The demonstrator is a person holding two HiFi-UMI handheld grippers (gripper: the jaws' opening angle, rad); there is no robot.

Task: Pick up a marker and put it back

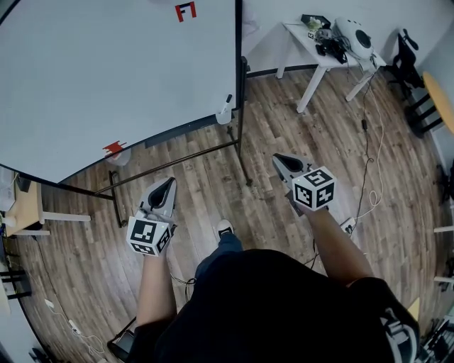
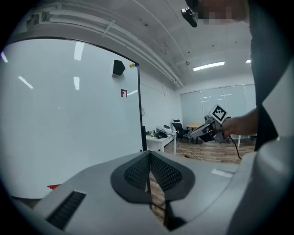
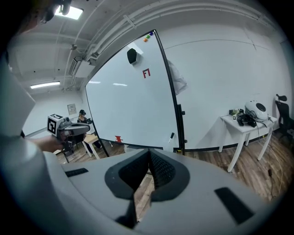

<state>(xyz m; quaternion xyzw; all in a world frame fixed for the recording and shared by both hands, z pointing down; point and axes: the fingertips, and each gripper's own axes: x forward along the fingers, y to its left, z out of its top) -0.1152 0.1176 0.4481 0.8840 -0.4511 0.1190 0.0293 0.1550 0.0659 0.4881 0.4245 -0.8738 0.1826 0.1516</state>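
A wooden floor (image 1: 284,120) fills most of the head view, and a wide whiteboard (image 1: 106,78) on a dark wheeled stand stands across its upper left. The board bears a red label (image 1: 185,11) near its top edge and a small red mark (image 1: 113,147) at its lower edge. To the right, against the wall, stands a white bench (image 1: 301,35) that carries a white rounded shell and some dark gear. The person stands before the board with both forearms held out.

The left gripper (image 1: 170,181) points toward the board's lower edge. In the left gripper view its jaws are pressed together at the tips, with only floor showing below the seam and nothing between them. The right gripper (image 1: 277,157) points toward the board's right post. In the right gripper view its jaws are likewise pressed together and pinch nothing. Each gripper view shows the other gripper off to the side, well apart.

The marker (image 1: 228,99) is a small dark stick at the board's lower right corner, just beside the post. In the head view it lies ahead of both pairs of jaws and between them sideways, well apart from each. In the right gripper view the marker (image 3: 171,136) shows just above and right of the closed jaw tips, far beyond them.
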